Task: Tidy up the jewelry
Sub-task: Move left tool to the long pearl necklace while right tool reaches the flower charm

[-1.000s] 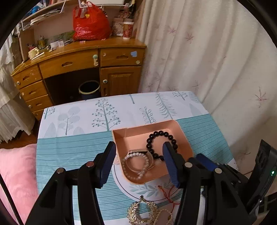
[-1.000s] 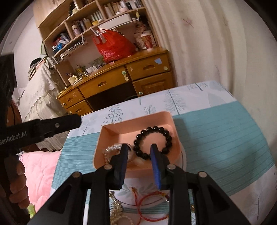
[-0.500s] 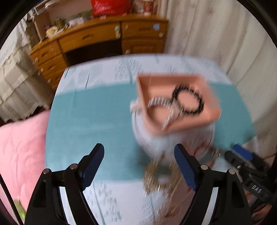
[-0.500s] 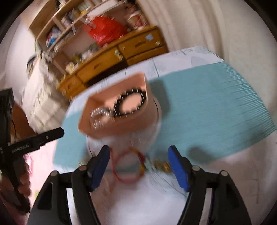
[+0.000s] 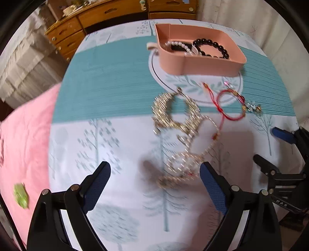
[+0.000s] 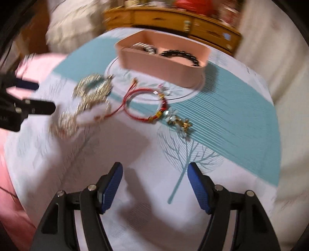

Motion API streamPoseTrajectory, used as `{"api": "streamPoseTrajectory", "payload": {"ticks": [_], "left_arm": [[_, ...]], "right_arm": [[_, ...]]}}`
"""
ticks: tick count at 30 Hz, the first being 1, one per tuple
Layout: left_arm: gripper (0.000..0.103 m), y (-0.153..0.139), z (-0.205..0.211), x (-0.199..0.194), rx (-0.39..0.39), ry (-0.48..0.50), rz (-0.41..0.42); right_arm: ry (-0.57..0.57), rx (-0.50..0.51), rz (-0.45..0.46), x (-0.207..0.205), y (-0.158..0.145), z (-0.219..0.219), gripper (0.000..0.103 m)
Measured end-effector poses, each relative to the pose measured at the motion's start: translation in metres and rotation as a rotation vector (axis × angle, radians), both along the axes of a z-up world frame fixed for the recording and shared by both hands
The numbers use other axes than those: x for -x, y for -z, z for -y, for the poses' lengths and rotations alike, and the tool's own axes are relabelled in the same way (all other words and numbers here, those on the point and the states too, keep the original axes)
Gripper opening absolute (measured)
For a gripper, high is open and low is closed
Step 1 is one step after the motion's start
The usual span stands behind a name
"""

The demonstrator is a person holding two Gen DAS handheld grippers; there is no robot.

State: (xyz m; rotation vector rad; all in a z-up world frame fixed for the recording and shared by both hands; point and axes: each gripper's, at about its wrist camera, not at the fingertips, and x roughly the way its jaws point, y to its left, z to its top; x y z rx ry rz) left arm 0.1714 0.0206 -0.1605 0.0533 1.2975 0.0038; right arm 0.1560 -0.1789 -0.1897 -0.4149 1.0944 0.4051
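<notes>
A pink tray (image 5: 208, 65) (image 6: 154, 63) at the table's far side holds a black bead bracelet (image 5: 211, 48) (image 6: 181, 55) and a pearl bracelet (image 5: 178, 46) (image 6: 144, 47). On the cloth in front of it lie a gold chain pile (image 5: 179, 123) (image 6: 88, 102), a red cord bracelet (image 5: 229, 104) (image 6: 144, 104) and a small gold and pale blue piece (image 5: 252, 108) (image 6: 178, 122). My left gripper (image 5: 155, 187) is open and empty, near the gold pile. My right gripper (image 6: 155, 185) is open and empty, short of the red bracelet.
A tree-print teal and white cloth (image 5: 108, 81) covers the table. A pink bed cover (image 5: 25, 127) lies to the left, a wooden desk with drawers (image 5: 115, 11) behind, a curtain (image 6: 280, 58) to the right. The right gripper also shows in the left wrist view (image 5: 278, 152).
Both grippers have pulled back and up from the tray and opened wide. The views now look down on the loose jewelry in front of the tray.
</notes>
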Motion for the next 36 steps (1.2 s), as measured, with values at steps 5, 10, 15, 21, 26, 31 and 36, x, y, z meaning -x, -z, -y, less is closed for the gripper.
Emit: {"api": "streamPoseTrajectory", "payload": {"ticks": [5,10,15,21,26,31,36], "left_arm": [[0.092,0.012,0.013,0.018,0.043,-0.080,0.021],[0.092,0.017,0.018,0.029,0.059,-0.147,0.104],[0.092,0.027,0.018,0.036,0.033,-0.196,0.162],[0.092,0.030,0.021,0.039,0.019,-0.210,0.235],[0.092,0.039,0.027,0.035,0.007,-0.204,0.253],[0.090,0.040,0.027,0.038,0.041,-0.240,0.272],[0.065,0.037,0.028,0.043,0.042,-0.239,0.285]], "right_arm": [[-0.168,0.120,0.030,0.006,0.002,-0.003,0.070],[-0.277,0.180,0.077,0.006,0.003,-0.005,0.070],[-0.270,0.125,0.081,-0.007,0.001,0.000,0.070],[-0.211,0.016,0.056,-0.024,0.001,0.011,0.070],[-0.155,-0.046,0.057,-0.037,0.004,0.018,0.069],[-0.110,-0.113,0.038,-0.045,0.004,0.025,0.057],[-0.072,-0.138,0.051,-0.052,0.004,0.031,0.042]]}}
